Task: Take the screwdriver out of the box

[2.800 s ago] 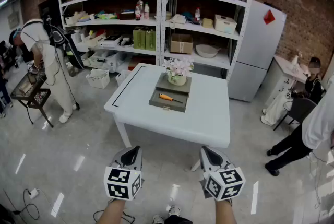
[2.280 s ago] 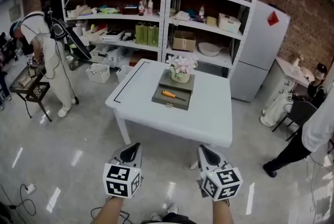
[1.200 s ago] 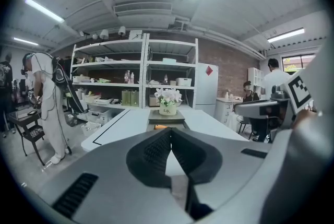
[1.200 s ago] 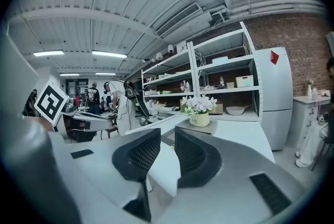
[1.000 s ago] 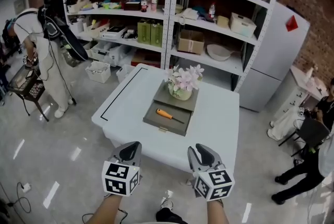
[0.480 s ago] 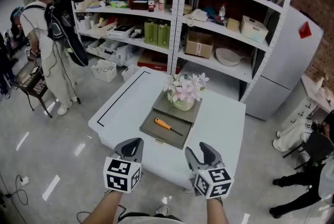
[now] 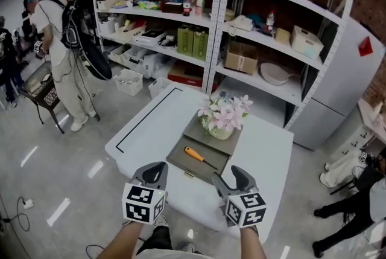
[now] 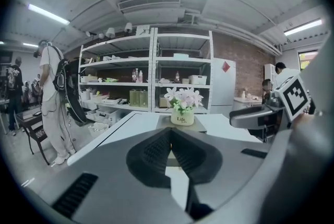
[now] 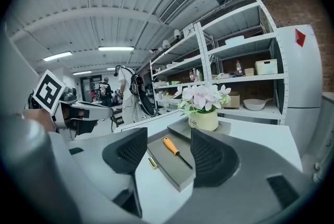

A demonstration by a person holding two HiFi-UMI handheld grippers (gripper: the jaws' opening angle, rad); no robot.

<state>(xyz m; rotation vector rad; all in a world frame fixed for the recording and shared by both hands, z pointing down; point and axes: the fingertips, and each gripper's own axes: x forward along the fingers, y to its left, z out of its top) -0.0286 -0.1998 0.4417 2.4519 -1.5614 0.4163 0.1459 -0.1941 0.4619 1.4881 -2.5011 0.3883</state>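
An orange-handled screwdriver (image 7: 195, 156) (image 9: 174, 150) lies in the open drawer of a flat grey box (image 7: 180, 162) (image 9: 167, 168) on the white table (image 7: 148, 131). A pot of pink flowers (image 7: 222, 118) stands on the box's far part. Both grippers hover short of the table's near edge, away from the box. My left gripper (image 7: 154, 169) (image 8: 170, 132) is shut and empty. My right gripper (image 7: 231, 175) (image 9: 168, 138) is opening its jaws; nothing is between them, and the screwdriver shows farther off through the gap.
White metal shelves (image 7: 199, 10) with boxes and bottles stand behind the table, a white fridge (image 7: 341, 79) at the right. A person with a backpack (image 7: 60, 52) stands at the left, another person (image 7: 356, 215) at the right edge. Glossy floor surrounds the table.
The table and box have come much closer in the head view. The right gripper's jaws have spread apart. The left gripper stays shut.
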